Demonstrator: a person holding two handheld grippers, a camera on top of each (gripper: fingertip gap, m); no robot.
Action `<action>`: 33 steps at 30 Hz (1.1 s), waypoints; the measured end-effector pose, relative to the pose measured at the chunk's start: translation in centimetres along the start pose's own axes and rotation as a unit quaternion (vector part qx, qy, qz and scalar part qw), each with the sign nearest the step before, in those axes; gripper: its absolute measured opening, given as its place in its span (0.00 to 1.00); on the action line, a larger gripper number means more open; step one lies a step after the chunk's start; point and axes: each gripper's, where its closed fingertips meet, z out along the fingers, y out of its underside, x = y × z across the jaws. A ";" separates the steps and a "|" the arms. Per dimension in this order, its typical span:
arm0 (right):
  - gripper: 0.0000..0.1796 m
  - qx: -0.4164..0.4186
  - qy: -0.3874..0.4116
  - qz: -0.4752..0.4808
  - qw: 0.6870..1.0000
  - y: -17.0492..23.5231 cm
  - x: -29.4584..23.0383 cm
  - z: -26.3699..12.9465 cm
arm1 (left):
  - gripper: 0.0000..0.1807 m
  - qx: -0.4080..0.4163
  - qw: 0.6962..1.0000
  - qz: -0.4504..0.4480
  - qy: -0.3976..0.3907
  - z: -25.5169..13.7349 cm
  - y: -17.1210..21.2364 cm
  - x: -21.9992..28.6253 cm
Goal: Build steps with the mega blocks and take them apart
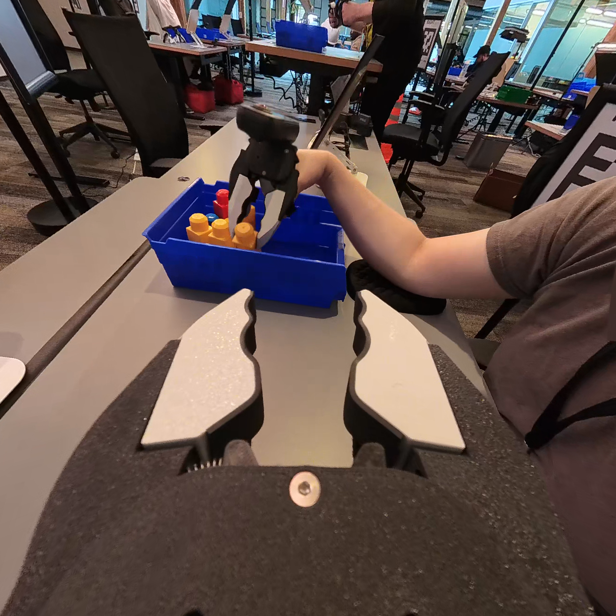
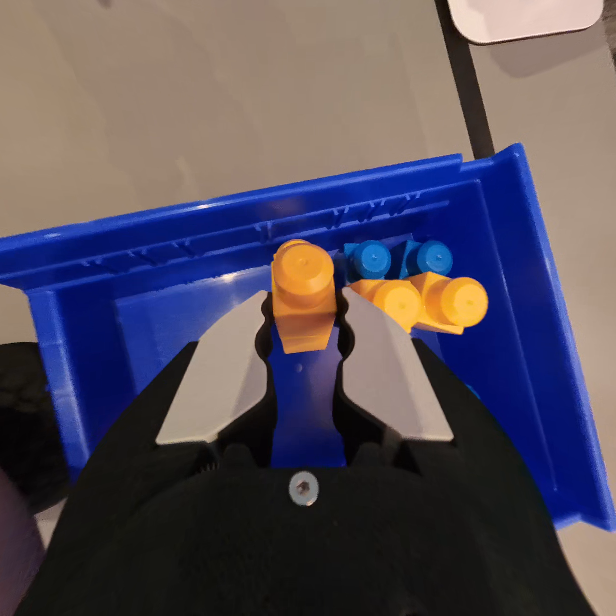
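Note:
A blue bin (image 1: 266,276) stands on the grey table (image 1: 83,266) and holds mega blocks. My right gripper (image 2: 303,293) reaches down into the bin (image 2: 500,366). Its fingers press both sides of a single-stud orange block (image 2: 301,320), so it is shut on it. A two-stud orange block (image 2: 430,303) and a two-stud light blue block (image 2: 400,260) lie beside it against the bin wall. In the left wrist view the right gripper (image 1: 248,236) is among orange blocks (image 1: 206,230), with a red block (image 1: 221,200) behind. My left gripper (image 1: 305,295) is open and empty over the table, short of the bin.
The person's forearm (image 1: 400,240) reaches across from the right, above a black cushion (image 1: 393,296). A white object (image 1: 10,373) lies at the table's left edge, also in the right wrist view (image 2: 523,16). A dark seam (image 1: 83,320) runs along the table. Office chairs stand beyond. The left gripper's tips are roughly 30 cm from the right gripper's.

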 end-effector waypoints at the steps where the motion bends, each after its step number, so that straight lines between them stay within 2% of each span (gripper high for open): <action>1: 0.21 0.000 0.008 -0.004 1.000 0.1 0.3 0.2 | 0.31 -0.002 1.000 -0.002 0.000 0.0 0.1 0.0; 8: 0.21 0.012 0.031 0.012 0.999 0.5 1.1 0.0 | 0.29 -0.002 1.000 -0.016 0.013 -0.1 -0.1 0.4; 12: 0.22 0.037 0.065 0.006 0.997 -0.4 1.8 -1.5 | 0.29 -0.001 1.000 -0.010 0.015 -0.7 -0.7 0.8; 14: 0.22 0.053 0.077 0.002 0.996 -1.0 1.8 -2.5 | 0.30 -0.003 1.000 0.001 -0.008 -1.9 -1.3 0.3; 16: 0.22 0.064 0.088 -0.002 0.994 -1.6 1.7 -3.5 | 0.30 -0.008 0.998 0.020 -0.055 -4.3 -2.1 -0.8; 18: 0.22 0.068 0.108 -0.007 0.992 -2.1 1.8 -4.4 | 0.30 -0.021 0.987 0.037 -0.155 -8.5 -2.8 -3.3; 21: 0.21 0.081 0.147 -0.015 0.986 -3.3 2.6 -5.7 | 0.29 -0.071 0.937 0.041 -0.340 -16.9 -1.7 -7.6; 23: 0.21 0.093 0.166 -0.022 0.981 -4.3 2.9 -6.3 | 0.29 -0.129 0.897 0.032 -0.421 -21.8 0.7 -9.5; 25: 0.21 0.098 0.177 -0.034 0.979 -5.2 2.9 -6.4 | 0.29 -0.161 0.880 0.026 -0.447 -24.9 2.9 -11.0; 27: 0.21 0.095 0.185 -0.046 0.977 -5.7 2.7 -6.4 | 0.29 -0.142 0.878 0.010 -0.458 -26.7 4.2 -12.6; 30: 0.21 0.084 0.183 -0.055 0.978 -6.0 2.4 -6.1 | 0.28 -0.176 0.850 -0.066 -0.492 -29.6 8.1 -15.2; 33: 0.21 0.074 0.180 -0.055 0.979 -5.8 2.4 -5.7 | 0.29 -0.210 0.828 -0.071 -0.514 -30.2 10.9 -17.6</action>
